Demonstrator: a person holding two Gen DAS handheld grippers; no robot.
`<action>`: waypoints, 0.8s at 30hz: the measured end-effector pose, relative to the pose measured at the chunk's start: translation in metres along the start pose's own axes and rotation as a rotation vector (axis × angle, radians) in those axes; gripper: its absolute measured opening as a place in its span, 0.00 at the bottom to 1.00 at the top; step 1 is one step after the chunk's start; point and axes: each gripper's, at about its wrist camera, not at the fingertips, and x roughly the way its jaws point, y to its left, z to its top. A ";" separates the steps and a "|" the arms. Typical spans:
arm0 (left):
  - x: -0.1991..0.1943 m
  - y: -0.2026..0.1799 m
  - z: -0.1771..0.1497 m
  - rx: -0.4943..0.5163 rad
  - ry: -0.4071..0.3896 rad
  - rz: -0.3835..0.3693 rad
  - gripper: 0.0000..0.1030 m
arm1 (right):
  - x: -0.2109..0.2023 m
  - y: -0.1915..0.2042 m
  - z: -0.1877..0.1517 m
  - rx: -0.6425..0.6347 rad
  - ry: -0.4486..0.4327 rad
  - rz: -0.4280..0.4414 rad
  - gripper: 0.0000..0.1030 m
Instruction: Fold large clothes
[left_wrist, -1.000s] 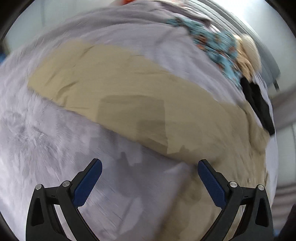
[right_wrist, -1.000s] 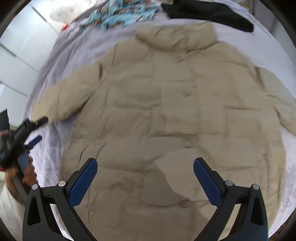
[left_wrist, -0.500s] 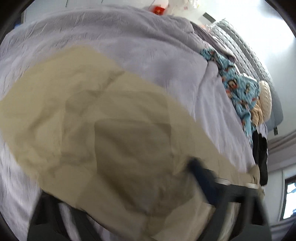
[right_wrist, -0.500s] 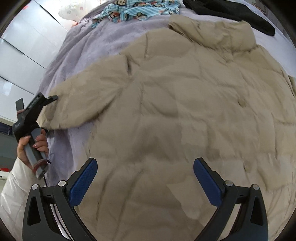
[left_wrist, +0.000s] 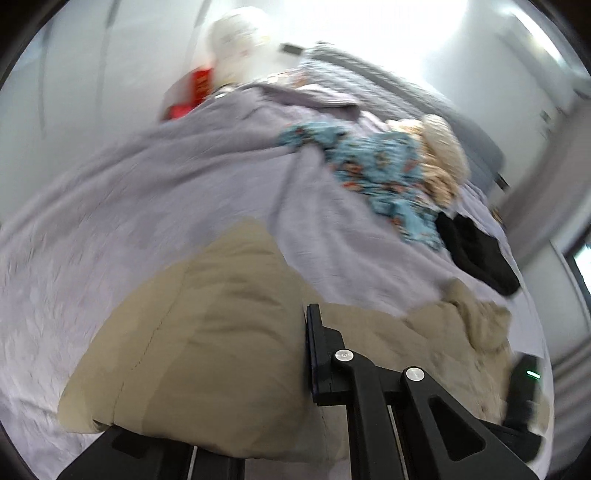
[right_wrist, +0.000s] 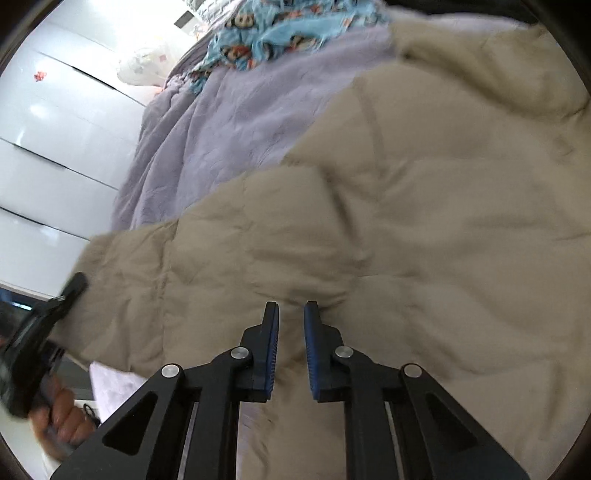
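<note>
A large beige padded jacket (right_wrist: 424, 206) lies spread on a lilac bed cover (right_wrist: 236, 122). My right gripper (right_wrist: 291, 314) is shut on a pinch of the jacket near the underarm, where the sleeve meets the body. In the left wrist view the beige sleeve end (left_wrist: 207, 343) fills the space between my left gripper's fingers (left_wrist: 314, 354); the left finger is hidden under the cloth. My left gripper also shows in the right wrist view (right_wrist: 55, 306), clamped on the sleeve cuff.
A blue patterned garment (left_wrist: 373, 166), a cream fluffy item (left_wrist: 443, 147) and a black garment (left_wrist: 476, 254) lie at the bed's far side. A white pillow (left_wrist: 240, 40) and a red item (left_wrist: 195, 92) sit beyond. White wardrobe doors (right_wrist: 55, 140) stand left of the bed.
My left gripper moved onto the sleeve end and shut on it. My right gripper, open before, came down at the jacket's underarm and shut on the cloth.
</note>
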 end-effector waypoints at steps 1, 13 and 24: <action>-0.003 -0.011 0.001 0.025 -0.006 -0.014 0.11 | 0.008 0.000 -0.001 0.007 0.014 0.016 0.15; -0.007 -0.215 -0.021 0.259 0.007 -0.198 0.11 | -0.020 -0.046 -0.008 0.017 0.083 0.110 0.14; 0.106 -0.398 -0.176 0.618 0.240 -0.138 0.11 | -0.191 -0.237 -0.019 0.123 -0.144 -0.247 0.14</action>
